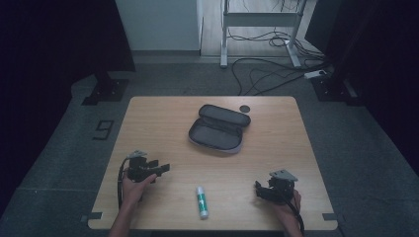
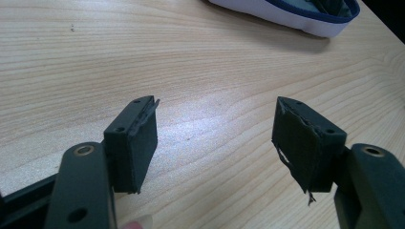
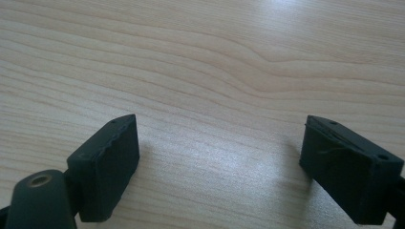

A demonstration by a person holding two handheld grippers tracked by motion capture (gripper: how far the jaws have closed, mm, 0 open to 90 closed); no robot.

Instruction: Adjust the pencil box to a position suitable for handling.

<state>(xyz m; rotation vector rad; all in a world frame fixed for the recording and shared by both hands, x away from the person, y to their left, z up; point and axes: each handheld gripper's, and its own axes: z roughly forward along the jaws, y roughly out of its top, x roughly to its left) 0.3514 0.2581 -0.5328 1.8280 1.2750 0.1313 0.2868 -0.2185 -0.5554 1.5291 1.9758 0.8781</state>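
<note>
We see a light wooden table [image 1: 148, 118] with an open dark grey zip pencil case [image 1: 219, 129] lying at its far centre. Near our edge lies a white glue stick with a green label [image 1: 201, 202], its long axis running toward and away from us. It sits between our left gripper [image 1: 162, 168] and right gripper [image 1: 258, 190], roughly midway. Both have their jaws spread, empty.

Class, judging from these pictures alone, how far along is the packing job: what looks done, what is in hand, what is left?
Done: the pencil case lies unzipped and open on the table. In hand: nothing; the left gripper and right gripper are open over bare wood. Left, probably: the glue stick lies near the front edge, outside the case.
</note>
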